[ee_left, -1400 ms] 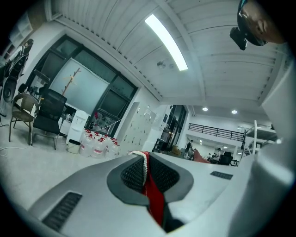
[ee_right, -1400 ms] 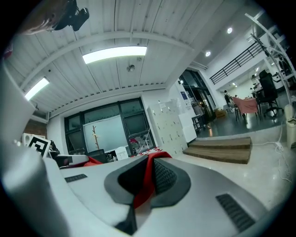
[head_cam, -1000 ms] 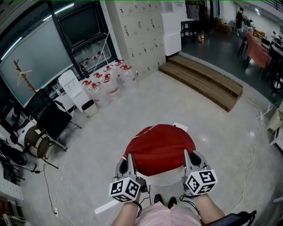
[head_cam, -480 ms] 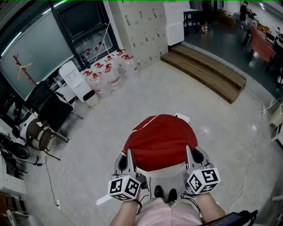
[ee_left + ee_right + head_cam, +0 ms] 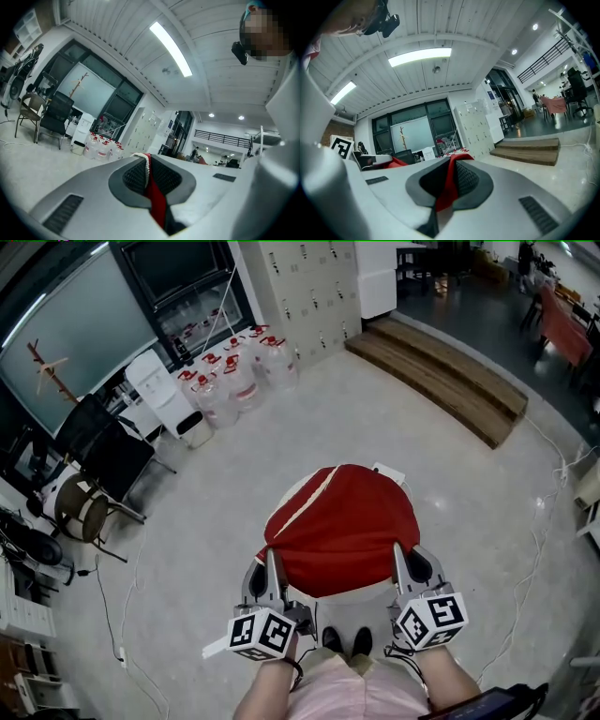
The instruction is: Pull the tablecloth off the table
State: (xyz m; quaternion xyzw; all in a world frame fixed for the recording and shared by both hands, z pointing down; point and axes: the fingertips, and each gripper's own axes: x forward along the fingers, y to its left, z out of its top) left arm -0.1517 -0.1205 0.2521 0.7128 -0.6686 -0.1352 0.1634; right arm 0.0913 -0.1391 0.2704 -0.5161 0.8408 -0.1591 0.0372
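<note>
Seen from the head view, the left tongs (image 5: 272, 559) sit at about 7 o'clock on the round bench (image 5: 347, 610). Their jaws are closed tight on the near hem of the red tablecloth (image 5: 342, 531). The left gripper view shows a red fold with a white edging pinched between the pads.

The tablecloth is still on the bench and covers most of the top. From 9 to 11 o'clock its rim is turned back on itself, so a pale seam (image 5: 305, 507) runs across the red there. At 6 o'clock, between the near hem and the person's shoes (image 5: 343, 643), a strip of bare white bench top shows, so the cloth appears to be part-way drawn toward the person.

The right tongs (image 5: 398, 556), at about 5 o'clock, are likewise clamped on the hem, with a red fold squeezed between the pads in the right gripper view.

Both grips look secure, so the hold is done. The pull itself looks barely begun: most of the cloth has yet to slide over the near edge and come clear of the bench.
</note>
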